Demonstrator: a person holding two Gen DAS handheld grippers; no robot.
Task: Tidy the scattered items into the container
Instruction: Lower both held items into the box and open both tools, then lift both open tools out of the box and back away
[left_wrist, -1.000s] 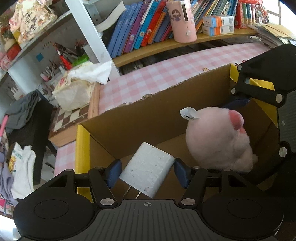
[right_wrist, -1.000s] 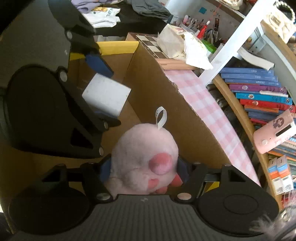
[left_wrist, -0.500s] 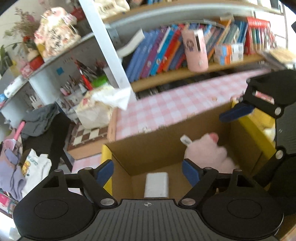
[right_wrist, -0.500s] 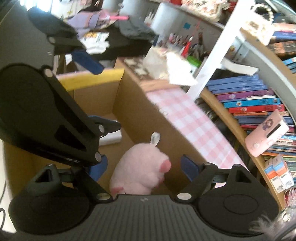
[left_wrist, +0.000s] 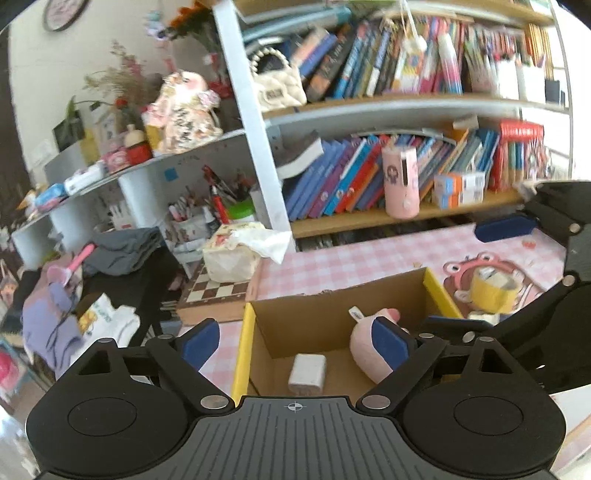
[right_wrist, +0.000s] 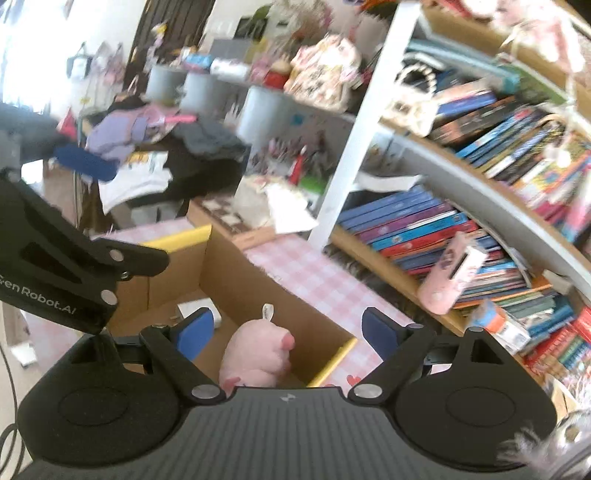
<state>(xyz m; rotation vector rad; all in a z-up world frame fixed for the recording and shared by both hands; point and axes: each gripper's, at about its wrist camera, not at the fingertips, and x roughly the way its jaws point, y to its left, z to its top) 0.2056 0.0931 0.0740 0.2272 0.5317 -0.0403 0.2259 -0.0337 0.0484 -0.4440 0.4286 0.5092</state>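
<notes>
A cardboard box (left_wrist: 332, 306) with yellow flaps stands on the pink checked table; it also shows in the right wrist view (right_wrist: 266, 295). Inside lie a white charger (left_wrist: 307, 373) and a pink plush toy (left_wrist: 369, 350), also seen in the right wrist view as charger (right_wrist: 197, 308) and plush (right_wrist: 258, 350). My left gripper (left_wrist: 295, 341) is open and empty, high above the box. My right gripper (right_wrist: 284, 328) is open and empty above the box too. A yellow tape roll (left_wrist: 493, 288) sits on a pink mat right of the box.
A bookshelf with books (left_wrist: 369, 177) and a pink device (left_wrist: 400, 184) runs behind the table. A tissue bag (left_wrist: 236, 251) rests on a chessboard (left_wrist: 218, 288) at the left. Clothes (left_wrist: 74, 314) pile on a dark stand further left.
Both grippers opened and let go of the charger and the plush into the box, then rose well above it. The view now takes in the shelves.
</notes>
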